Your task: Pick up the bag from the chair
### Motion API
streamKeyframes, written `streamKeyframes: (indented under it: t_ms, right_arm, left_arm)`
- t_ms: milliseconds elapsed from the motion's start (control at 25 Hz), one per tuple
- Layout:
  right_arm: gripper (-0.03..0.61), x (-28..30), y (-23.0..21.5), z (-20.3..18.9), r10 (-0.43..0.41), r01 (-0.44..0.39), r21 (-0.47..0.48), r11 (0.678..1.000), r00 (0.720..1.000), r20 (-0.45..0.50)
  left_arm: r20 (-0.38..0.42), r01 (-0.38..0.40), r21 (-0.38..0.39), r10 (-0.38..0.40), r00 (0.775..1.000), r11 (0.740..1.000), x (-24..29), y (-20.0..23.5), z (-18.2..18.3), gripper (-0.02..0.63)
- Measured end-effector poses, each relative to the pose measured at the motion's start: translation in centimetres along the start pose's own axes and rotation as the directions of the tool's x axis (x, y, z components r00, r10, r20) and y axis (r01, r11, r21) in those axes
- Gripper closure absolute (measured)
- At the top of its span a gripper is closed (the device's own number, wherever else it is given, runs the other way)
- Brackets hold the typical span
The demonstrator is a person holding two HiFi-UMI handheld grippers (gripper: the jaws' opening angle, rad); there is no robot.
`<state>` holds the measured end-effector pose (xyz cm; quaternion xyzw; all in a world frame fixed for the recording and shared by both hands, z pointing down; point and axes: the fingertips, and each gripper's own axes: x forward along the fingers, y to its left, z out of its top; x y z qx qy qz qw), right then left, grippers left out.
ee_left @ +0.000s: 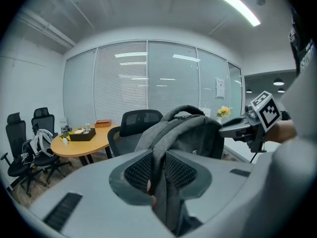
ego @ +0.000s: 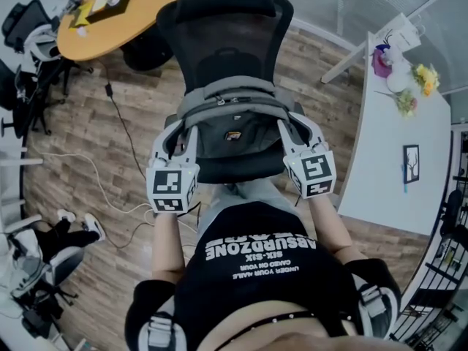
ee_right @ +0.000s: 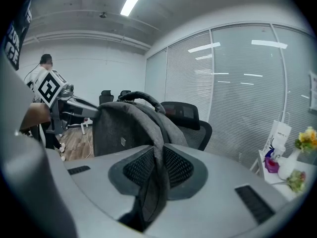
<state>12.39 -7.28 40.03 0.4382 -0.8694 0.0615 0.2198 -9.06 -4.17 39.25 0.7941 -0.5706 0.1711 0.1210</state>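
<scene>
A grey backpack [ego: 232, 126] stands upright over the seat of a black mesh office chair [ego: 223, 20], its back panel toward me. Whether its bottom touches the seat cannot be told. My left gripper [ego: 183, 129] is shut on the bag's left shoulder strap [ee_left: 159, 167], which runs pinched between the black pads. My right gripper [ego: 288, 125] is shut on the right shoulder strap [ee_right: 156, 165] in the same way. From each gripper view the bag's body [ee_left: 195, 133] [ee_right: 124, 128] and top handle show just ahead, with the other gripper beside it.
A round orange table [ego: 110, 20] with a black tray stands at the back left, with more office chairs [ego: 29, 28] beyond. A white desk [ego: 395, 152] with flowers runs along the right. Cables [ego: 95, 174] lie on the wooden floor at left.
</scene>
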Motion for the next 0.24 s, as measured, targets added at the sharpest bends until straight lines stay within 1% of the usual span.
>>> streamKeyframes:
  t_ms: [240]
  right_arm:
    - [0.503, 0.54, 0.57, 0.24, -0.003, 0.003, 0.002, 1.0, 1.0, 0.0]
  left_arm:
    - [0.0, 0.002, 0.037, -0.002, 1.0, 0.999, 0.05, 0.67, 0.13, 0.522]
